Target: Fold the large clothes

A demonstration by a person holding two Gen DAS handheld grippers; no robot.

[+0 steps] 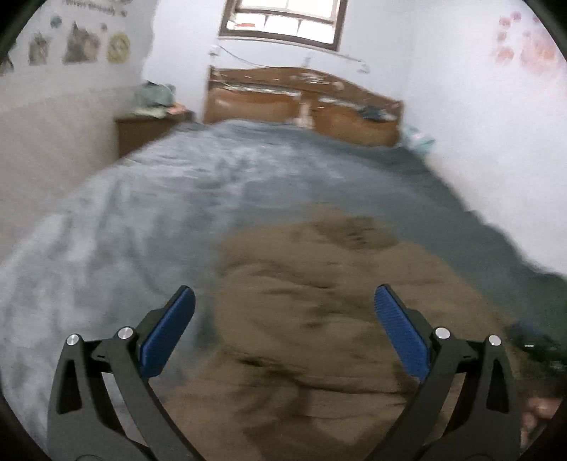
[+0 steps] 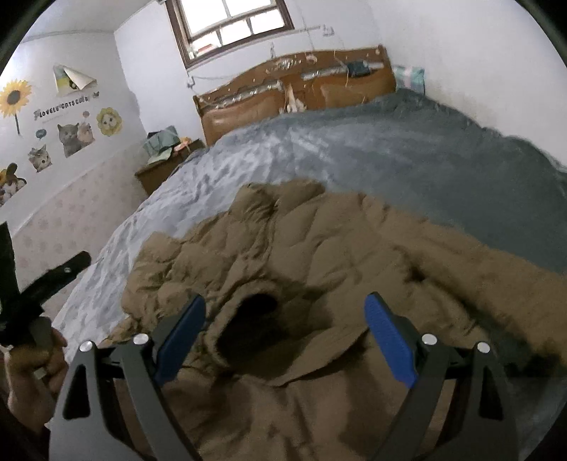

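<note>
A tan quilted puffer jacket (image 1: 319, 319) lies crumpled on the near part of the bed; the left wrist view is motion-blurred. In the right wrist view the jacket (image 2: 319, 248) shows a dark sleeve or neck opening (image 2: 251, 329) between the fingers. My left gripper (image 1: 283, 301) is open and empty, above the jacket's left edge. My right gripper (image 2: 285, 312) is open and empty, just above the jacket around the opening. The left gripper's black body and the hand holding it show at the left edge of the right wrist view.
The bed is covered by a grey-blue blanket (image 1: 177, 184), also in the right wrist view (image 2: 389, 149). A wooden headboard (image 2: 294, 92) stands at the far end under a window (image 2: 230, 25). A nightstand (image 2: 166, 170) with clothes sits left. Walls flank both sides.
</note>
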